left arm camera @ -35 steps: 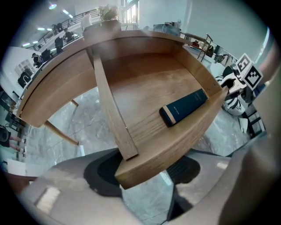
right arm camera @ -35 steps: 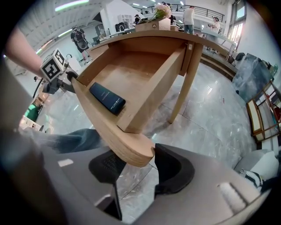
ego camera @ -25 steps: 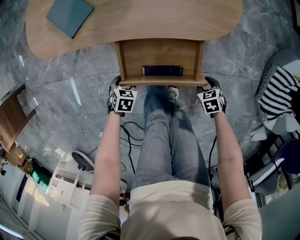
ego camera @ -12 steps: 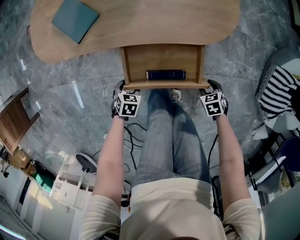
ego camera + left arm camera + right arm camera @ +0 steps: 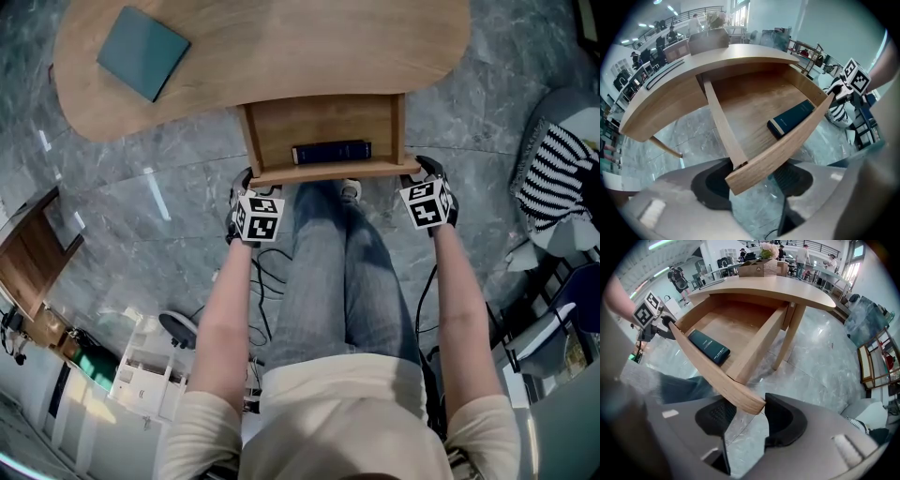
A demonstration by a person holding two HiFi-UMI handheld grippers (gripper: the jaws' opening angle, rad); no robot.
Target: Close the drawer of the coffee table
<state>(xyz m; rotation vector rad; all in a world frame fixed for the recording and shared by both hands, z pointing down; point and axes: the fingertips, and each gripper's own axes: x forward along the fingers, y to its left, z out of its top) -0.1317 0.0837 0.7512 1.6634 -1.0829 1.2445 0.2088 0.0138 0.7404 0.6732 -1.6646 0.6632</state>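
The wooden coffee table (image 5: 281,47) has its drawer (image 5: 328,171) pulled out toward me. A dark blue book (image 5: 331,151) lies inside, against the front panel. My left gripper (image 5: 246,180) points down over the front panel's left corner, and my right gripper (image 5: 424,169) over its right corner. In the left gripper view the panel's end (image 5: 740,173) sits between the open fingers of the left gripper (image 5: 752,185), with floor showing beside one pad. In the right gripper view the panel's end (image 5: 750,404) sits between the pads of the right gripper (image 5: 750,418), which stands wide.
A teal book (image 5: 142,52) lies on the tabletop's far left. My legs (image 5: 328,272) are just in front of the drawer. Cables (image 5: 267,267) trail on the marble floor. A striped cloth (image 5: 553,178) is at the right, a white rack (image 5: 141,370) lower left.
Both grippers stay at the drawer's front corners and the drawer stands out about as far. Only the head view has shifted a little.
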